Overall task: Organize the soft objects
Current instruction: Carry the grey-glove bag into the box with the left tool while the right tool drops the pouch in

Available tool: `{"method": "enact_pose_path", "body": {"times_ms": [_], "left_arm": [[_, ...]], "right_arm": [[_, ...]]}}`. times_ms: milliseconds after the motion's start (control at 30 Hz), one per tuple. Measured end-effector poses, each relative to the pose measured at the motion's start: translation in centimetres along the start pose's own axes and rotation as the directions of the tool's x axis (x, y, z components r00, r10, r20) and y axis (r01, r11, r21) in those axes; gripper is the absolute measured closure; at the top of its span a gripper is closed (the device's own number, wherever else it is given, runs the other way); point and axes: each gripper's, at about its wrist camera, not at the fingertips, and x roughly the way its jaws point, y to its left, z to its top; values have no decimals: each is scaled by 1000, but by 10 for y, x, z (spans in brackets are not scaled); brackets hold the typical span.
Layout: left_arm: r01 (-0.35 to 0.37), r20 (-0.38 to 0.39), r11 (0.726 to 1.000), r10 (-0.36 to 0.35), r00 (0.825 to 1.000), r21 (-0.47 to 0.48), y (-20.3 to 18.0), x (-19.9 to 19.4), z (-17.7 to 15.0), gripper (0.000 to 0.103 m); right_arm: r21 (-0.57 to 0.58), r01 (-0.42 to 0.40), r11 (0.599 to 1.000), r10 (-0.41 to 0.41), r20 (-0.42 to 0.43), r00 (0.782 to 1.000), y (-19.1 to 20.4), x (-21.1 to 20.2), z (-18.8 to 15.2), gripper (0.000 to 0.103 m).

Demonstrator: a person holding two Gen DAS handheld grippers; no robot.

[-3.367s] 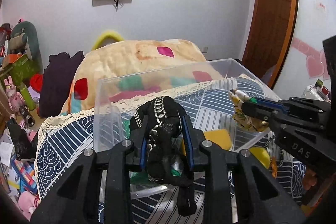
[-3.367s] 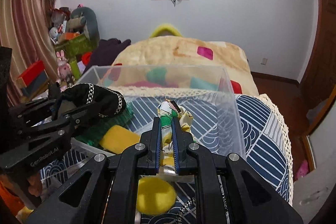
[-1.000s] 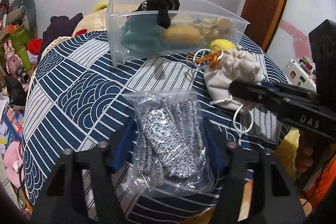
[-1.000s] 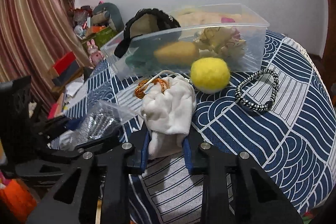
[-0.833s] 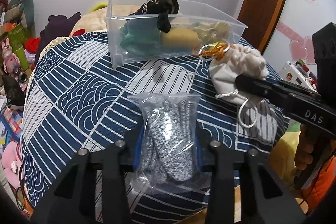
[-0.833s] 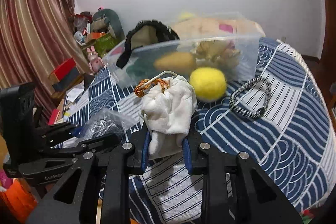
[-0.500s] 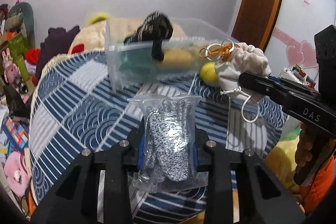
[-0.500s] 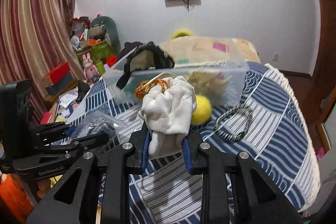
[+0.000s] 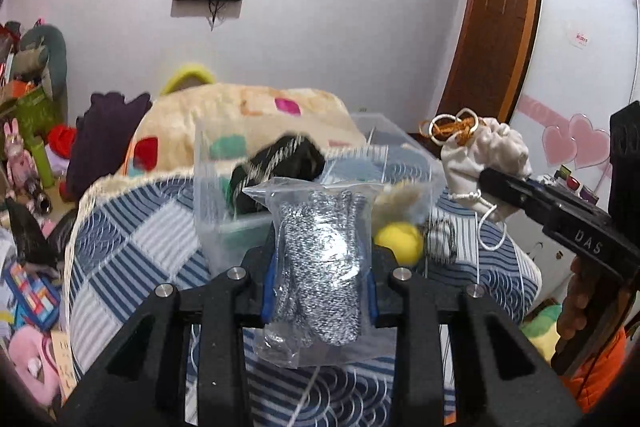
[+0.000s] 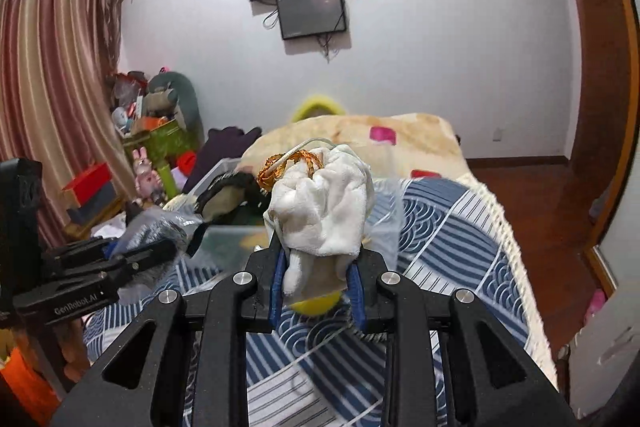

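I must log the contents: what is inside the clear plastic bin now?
Inside the clear plastic bin a black pouch with a chain shows, with something green low down. The bagged grey gloves in the left gripper cover the rest.

Black hand-held gripper (image 9: 319, 285), blue pads (image 9: 269, 283)

Left tongs (image 9: 318, 275) – clamped; right tongs (image 10: 316, 275) – clamped, raised.
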Motion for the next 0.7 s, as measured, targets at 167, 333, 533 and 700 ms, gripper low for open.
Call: {"method": "enact_pose_path", "body": {"times_ms": [167,333,533,700], "left_arm": [[5,19,1000,-5,1000,-3,-2,12,19,70],[-35,53,999,35,998,8,-6,29,31,70],[-29,25,999,29,999,-21,-2,59,40,70],[-63,-4,998,63,998,-2,-1,79,42,70]], "right_arm": [[-4,19,1000,-19,21,1000,0,5,12,79],[-5,18,1000,-18,33,999,2,16,21,79],[0,-3,1000,3,16,1000,5,37,28,79],[-1,-17,1000,17,-31,999,9,60,27,79]]}}
